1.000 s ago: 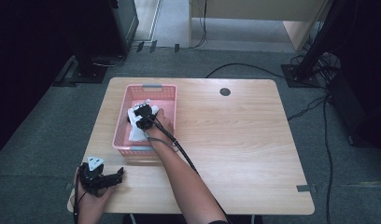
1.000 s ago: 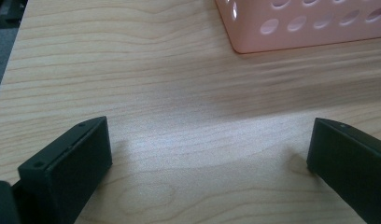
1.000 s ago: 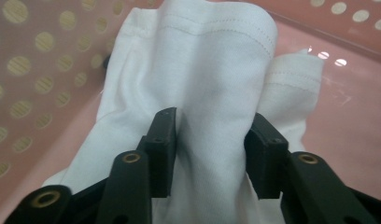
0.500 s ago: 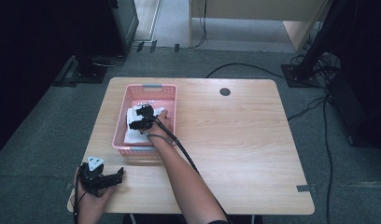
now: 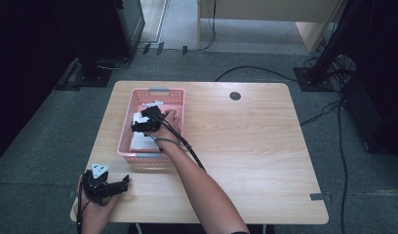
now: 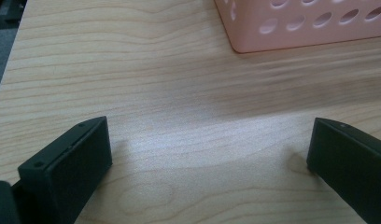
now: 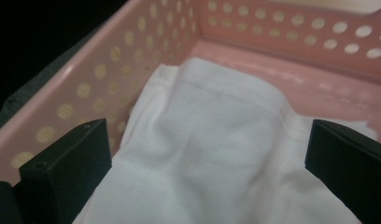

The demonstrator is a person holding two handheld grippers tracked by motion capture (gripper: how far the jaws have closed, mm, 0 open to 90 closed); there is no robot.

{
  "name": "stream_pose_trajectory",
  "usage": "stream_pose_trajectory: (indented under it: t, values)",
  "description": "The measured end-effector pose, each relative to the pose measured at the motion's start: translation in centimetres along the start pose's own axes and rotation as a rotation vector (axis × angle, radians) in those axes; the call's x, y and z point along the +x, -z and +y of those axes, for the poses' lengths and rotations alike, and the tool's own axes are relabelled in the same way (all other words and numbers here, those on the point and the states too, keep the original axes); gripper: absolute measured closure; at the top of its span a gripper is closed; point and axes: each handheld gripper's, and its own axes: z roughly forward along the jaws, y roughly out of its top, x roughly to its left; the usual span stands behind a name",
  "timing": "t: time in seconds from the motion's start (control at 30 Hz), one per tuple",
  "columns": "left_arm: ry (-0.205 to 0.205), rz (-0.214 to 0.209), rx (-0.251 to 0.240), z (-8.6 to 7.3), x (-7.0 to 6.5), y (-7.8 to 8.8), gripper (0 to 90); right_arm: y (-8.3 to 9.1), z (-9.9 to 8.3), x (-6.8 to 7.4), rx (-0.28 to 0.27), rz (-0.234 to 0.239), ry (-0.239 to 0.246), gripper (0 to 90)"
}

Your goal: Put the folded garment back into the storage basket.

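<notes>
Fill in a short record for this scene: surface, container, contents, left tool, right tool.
surface: wooden table
container: pink perforated basket, on the table's left half
contents: white cloth lying in the basket
left tool: open, holding nothing, low over bare wood near the table's front left corner
right tool: open, inside the basket over the cloth, jaws either side of it

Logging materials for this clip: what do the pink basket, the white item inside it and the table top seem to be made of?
Pink basket: likely moulded plastic, smooth with a slight sheen, walls punched with round holes.
White item: soft fabric, matte, with folds and a stitched hem; a knit, perhaps.
Table top: pale wood grain, smooth; solid wood or laminate, I cannot tell.
</notes>
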Motion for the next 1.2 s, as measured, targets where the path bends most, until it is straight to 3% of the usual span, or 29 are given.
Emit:
stream_pose_trajectory:
  t: [0.2, 0.53, 0.83, 1.2]
  values:
    - [0.002, 0.001, -0.003, 0.0, 0.0, 0.0, 0.0, 2.3, 1.0, -0.7, -0.054, 0.024, 0.031, 0.1]
    - [0.000, 0.000, 0.000, 0.0, 0.0, 0.0, 0.0, 6.1, 2.0, -4.0, -0.136, 0.028, 0.030, 0.6]
    - [-0.001, 0.000, 0.000, 0.0, 0.0, 0.0, 0.0, 8.1, 1.4, -7.0, -0.153, 0.004, 0.038, 0.6]
    - [0.002, 0.001, -0.001, 0.0, 0.0, 0.0, 0.0, 9.6, 0.2, -10.3, -0.164, -0.023, -0.008, 0.6]
